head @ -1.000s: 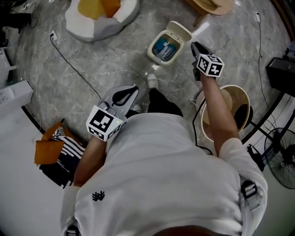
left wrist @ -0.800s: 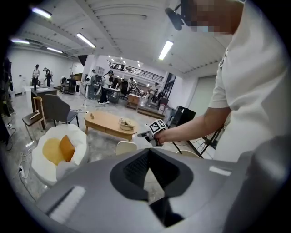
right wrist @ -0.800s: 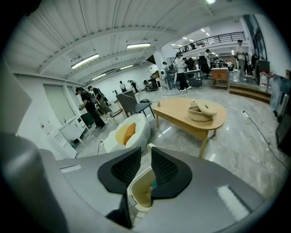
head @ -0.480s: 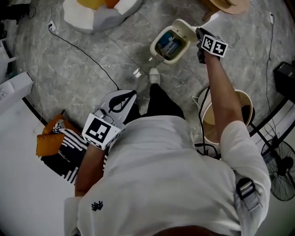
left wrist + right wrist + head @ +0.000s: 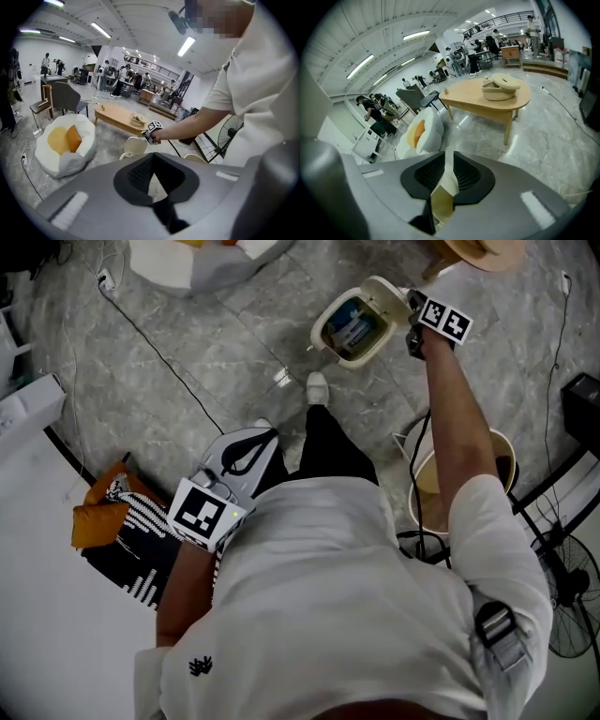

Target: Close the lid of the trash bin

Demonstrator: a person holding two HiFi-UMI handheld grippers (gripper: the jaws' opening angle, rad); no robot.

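- Well left of the left jaws, an orange square cushion [image 5: 94, 521] lies on a black-and-white striped cloth [image 5: 141, 568] at the floor's edge.
- Ahead of the left jaws and to their left sits a white beanbag seat [image 5: 65, 145] with orange cushions in its hollow.
- The left gripper [image 5: 267, 437] is held low by the person's thigh. Its jaws meet at the tips with nothing between them.
- The grey marbled stone floor [image 5: 187, 399] runs under everything. A thin black cable [image 5: 159, 357] trails over it ahead of the left jaws.
- The room is a wide hall with strip lights on the ceiling. People stand at workstations far beyond both pairs of jaws.
- The cream plastic trash bin [image 5: 349, 329] stands on the floor, far ahead of the left jaws. Its mouth faces up, showing blue and white rubbish. In the head view its long axis slants from lower left to upper right.
- The cream hinged lid [image 5: 386, 298] stands open at the bin's upper-right end.
- The right gripper [image 5: 448, 164] is at that end, its jaws closed narrowly on the lid's edge.
- Beyond the right jaws and to their right stands an oval pale-wood desk [image 5: 487, 101] carrying a lidded woven basket [image 5: 499, 89].
- A black floor fan [image 5: 572, 606] stands well behind the right jaws.
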